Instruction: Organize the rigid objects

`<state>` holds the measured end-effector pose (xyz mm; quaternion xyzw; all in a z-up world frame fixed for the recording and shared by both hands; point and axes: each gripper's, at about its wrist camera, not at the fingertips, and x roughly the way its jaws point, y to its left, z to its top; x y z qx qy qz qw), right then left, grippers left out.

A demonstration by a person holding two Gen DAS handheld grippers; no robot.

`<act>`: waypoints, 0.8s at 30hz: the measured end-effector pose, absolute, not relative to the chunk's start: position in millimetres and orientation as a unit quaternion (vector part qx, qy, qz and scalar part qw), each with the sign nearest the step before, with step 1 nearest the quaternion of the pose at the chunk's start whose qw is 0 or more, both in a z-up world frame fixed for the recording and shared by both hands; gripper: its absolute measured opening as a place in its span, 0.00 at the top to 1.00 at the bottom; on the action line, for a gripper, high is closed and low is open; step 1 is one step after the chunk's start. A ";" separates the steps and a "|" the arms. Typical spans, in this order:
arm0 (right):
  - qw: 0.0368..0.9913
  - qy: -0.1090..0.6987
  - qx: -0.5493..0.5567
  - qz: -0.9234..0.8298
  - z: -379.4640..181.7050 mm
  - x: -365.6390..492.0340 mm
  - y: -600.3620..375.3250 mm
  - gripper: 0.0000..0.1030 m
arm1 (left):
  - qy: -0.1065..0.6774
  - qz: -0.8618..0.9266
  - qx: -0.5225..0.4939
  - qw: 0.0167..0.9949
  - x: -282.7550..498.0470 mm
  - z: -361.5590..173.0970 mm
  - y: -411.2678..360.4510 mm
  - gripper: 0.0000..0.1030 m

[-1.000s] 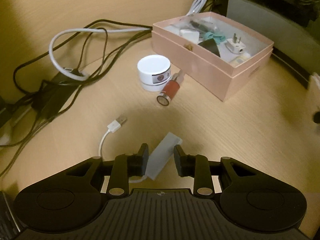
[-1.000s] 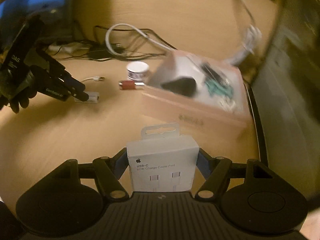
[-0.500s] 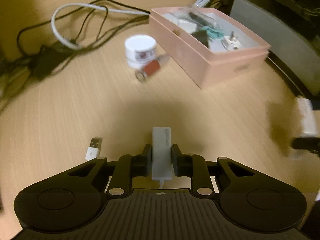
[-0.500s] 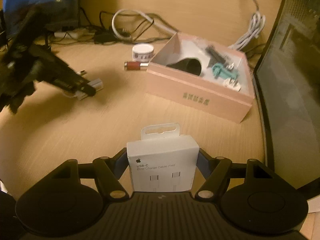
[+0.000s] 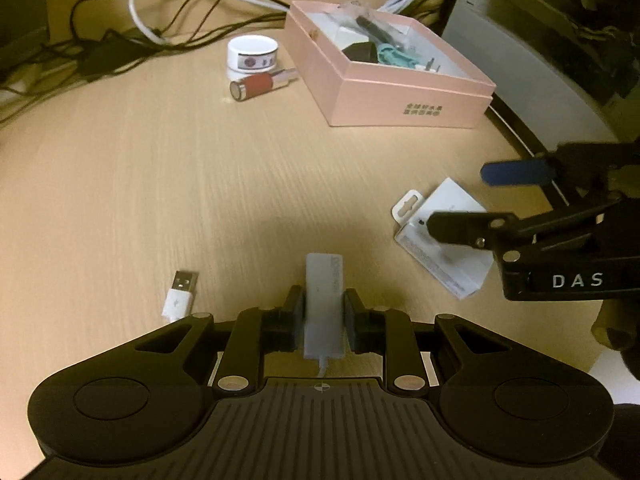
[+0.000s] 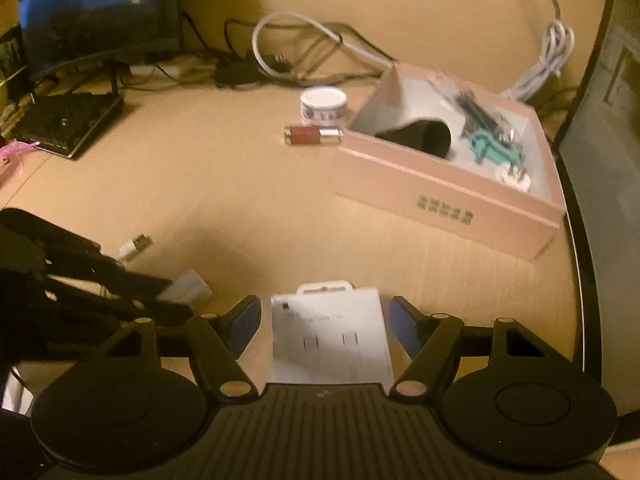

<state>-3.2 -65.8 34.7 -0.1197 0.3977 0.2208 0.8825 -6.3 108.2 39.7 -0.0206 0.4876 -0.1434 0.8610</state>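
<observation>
My left gripper (image 5: 323, 312) is shut on a grey USB adapter (image 5: 324, 300), whose white plug (image 5: 181, 295) lies on the desk to the left. My right gripper (image 6: 325, 322) is open, its blue pads apart from the white USB-C cable box (image 6: 330, 340) lying flat on the desk between them; that box also shows in the left wrist view (image 5: 444, 236). The open pink box (image 5: 384, 76) holds several small items at the far right. A white jar (image 5: 253, 55) and a red lipstick tube (image 5: 260, 84) lie left of it.
Tangled black and white cables (image 5: 132, 32) run along the desk's back edge. A dark monitor (image 6: 96, 8) and a black device (image 6: 68, 124) stand at the far left of the right wrist view. A dark screen edge (image 6: 588, 240) borders the desk on the right.
My right gripper opened and lowered; the white cable box now lies flat on the desk between its pads. My left gripper, holding the adapter, moved closer to the right one.
</observation>
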 end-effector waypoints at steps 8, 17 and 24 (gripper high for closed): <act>0.908 0.361 -0.092 0.190 34.4 -19.2 -91.7 0.27 | 0.478 -0.133 0.016 0.868 -12.3 39.6 94.7 0.76; 0.928 0.346 -0.057 0.129 35.1 -30.8 -135.4 0.27 | 0.481 -0.118 -0.032 0.868 -11.0 39.5 104.8 0.76; 0.891 0.396 -0.084 0.206 21.3 -44.4 -132.6 0.27 | 0.479 -0.098 -0.045 0.871 -15.1 39.7 109.9 0.76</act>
